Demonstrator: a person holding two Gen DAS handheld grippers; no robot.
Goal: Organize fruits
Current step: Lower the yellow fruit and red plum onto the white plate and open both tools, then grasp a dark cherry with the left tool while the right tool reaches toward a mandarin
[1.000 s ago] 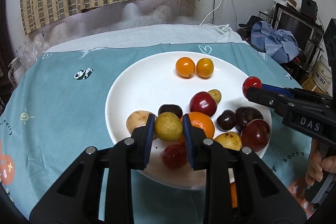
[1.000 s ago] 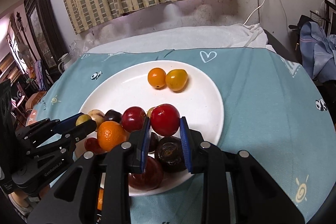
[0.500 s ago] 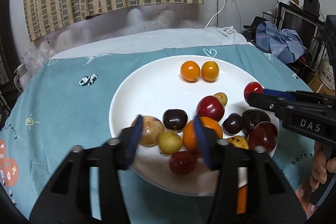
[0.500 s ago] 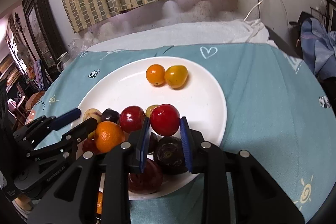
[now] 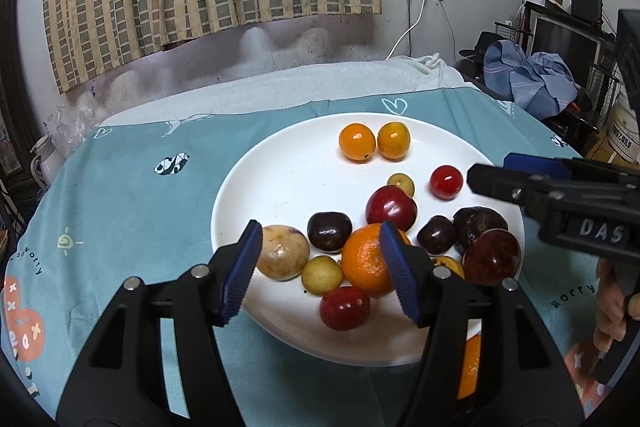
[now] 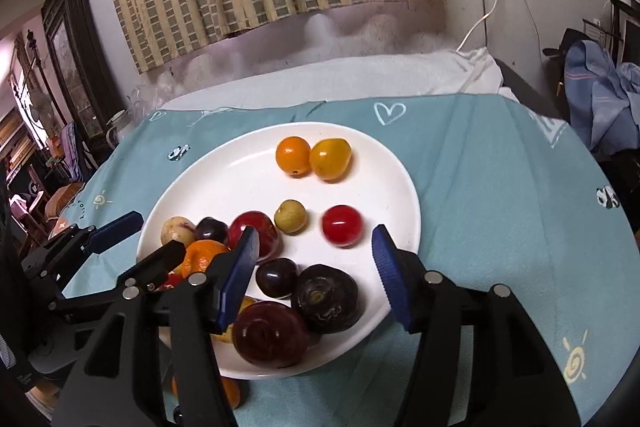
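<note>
A white plate (image 5: 288,179) (image 6: 224,187) on a teal cloth holds several fruits. Two orange fruits (image 5: 357,142) (image 6: 293,155) sit together at its far side. A small red fruit (image 5: 446,182) (image 6: 342,225) lies loose on the plate, just beyond my open, empty right gripper (image 6: 314,273) (image 5: 492,171). My left gripper (image 5: 322,273) is open and empty above a small yellow fruit (image 5: 322,275), between a tan fruit (image 5: 282,255) and an orange (image 5: 366,259) (image 6: 200,257). Dark plums (image 6: 326,297) and red fruits (image 5: 390,207) crowd the near side.
The teal cloth (image 5: 120,211) covers a round table, with a white cloth (image 5: 280,91) behind it. Another orange fruit (image 5: 470,367) lies on the cloth under the plate's near edge. A wall and curtain stand behind; furniture and blue clothes (image 5: 528,79) are at the right.
My left gripper opened, let go of the small yellow fruit and pulled back. My right gripper opened and released the small red fruit onto the plate.
</note>
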